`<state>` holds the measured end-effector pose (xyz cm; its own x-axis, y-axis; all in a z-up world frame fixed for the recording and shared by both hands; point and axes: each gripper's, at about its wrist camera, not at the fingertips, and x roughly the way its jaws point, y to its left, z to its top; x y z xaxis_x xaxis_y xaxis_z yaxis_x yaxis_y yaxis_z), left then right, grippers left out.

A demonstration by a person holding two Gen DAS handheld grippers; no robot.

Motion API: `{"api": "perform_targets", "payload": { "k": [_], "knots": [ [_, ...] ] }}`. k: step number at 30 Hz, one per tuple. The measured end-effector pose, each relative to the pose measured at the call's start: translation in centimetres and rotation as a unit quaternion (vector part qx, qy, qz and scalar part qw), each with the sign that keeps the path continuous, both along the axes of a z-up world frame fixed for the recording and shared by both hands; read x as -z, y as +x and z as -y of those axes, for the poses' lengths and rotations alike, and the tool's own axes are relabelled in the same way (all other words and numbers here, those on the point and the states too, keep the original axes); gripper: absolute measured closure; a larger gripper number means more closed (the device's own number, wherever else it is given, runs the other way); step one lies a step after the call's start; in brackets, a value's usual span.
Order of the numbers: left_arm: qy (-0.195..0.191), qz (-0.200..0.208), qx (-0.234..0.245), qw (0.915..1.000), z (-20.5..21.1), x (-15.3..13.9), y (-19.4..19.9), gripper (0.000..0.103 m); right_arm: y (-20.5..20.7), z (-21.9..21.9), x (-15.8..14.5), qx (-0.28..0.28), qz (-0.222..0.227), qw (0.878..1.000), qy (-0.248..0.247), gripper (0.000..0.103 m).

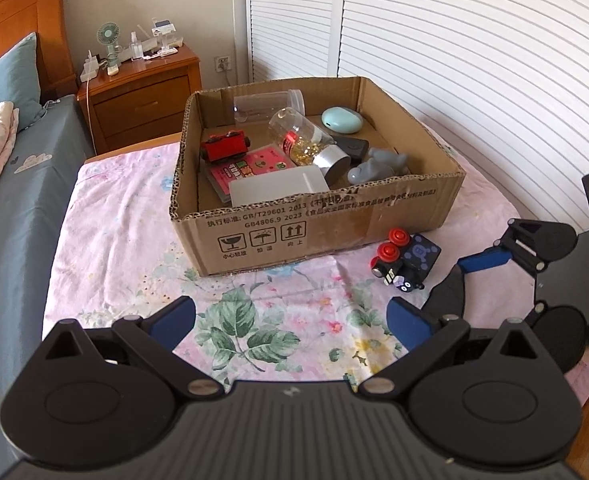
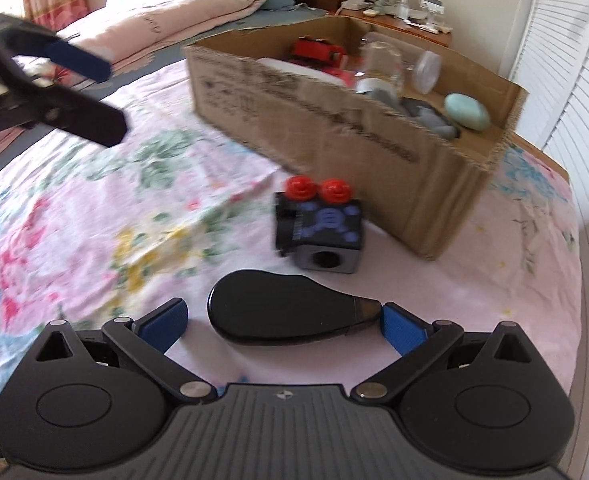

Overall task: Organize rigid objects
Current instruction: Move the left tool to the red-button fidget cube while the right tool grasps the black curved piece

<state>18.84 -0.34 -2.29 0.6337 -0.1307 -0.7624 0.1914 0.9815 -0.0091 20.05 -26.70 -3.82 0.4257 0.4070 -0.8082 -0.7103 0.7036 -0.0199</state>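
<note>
A cardboard box (image 1: 326, 224) stands on the floral sheet and holds a red toy train car (image 1: 224, 148), a clear jar (image 1: 306, 140), a mint case (image 1: 341, 120), grey toys and cards. The box also shows in the right wrist view (image 2: 334, 120). A black toy train car with red wheels (image 1: 404, 260) lies beside the box, also in the right wrist view (image 2: 318, 228). A flat black oval object (image 2: 282, 316) lies between the open jaws of my right gripper (image 2: 284, 322). My left gripper (image 1: 292, 322) is open and empty above the sheet.
A wooden nightstand (image 1: 142, 92) with a small fan and bottles stands behind the box, next to a bed with a blue pillow (image 1: 10, 80). White louvred doors (image 1: 474, 60) run along the right. The sheet's edge (image 2: 574, 240) drops off at the right.
</note>
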Motion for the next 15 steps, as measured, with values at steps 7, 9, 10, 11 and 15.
{"api": "perform_targets", "payload": {
  "k": [7, 9, 10, 11, 15],
  "knots": [
    [0.007, 0.000, 0.016, 0.9998, 0.5, 0.3, -0.3, 0.002, 0.7, -0.7, -0.1, 0.016, -0.004, 1.000, -0.001, 0.000],
    [0.012, 0.000, 0.023, 0.9997, 0.7, 0.5, -0.3, 0.002, 0.6, -0.8, -0.1, 0.017, -0.004, 1.000, -0.004, 0.000],
    [0.015, -0.001, 0.026, 0.9996, 0.8, 0.5, -0.3, 0.002, 0.6, -0.7, -0.2, 0.020, -0.005, 1.000, -0.003, 0.000],
    [0.018, -0.001, 0.029, 0.9994, 0.9, 0.6, -0.3, 0.002, 0.6, -0.8, -0.2, 0.023, -0.006, 1.000, 0.000, 0.001],
    [0.026, -0.001, 0.042, 0.9988, 1.4, 0.9, -0.1, 0.002, -0.1, -0.7, -0.5, 0.039, -0.001, 0.999, -0.002, 0.010]
  ]
}}
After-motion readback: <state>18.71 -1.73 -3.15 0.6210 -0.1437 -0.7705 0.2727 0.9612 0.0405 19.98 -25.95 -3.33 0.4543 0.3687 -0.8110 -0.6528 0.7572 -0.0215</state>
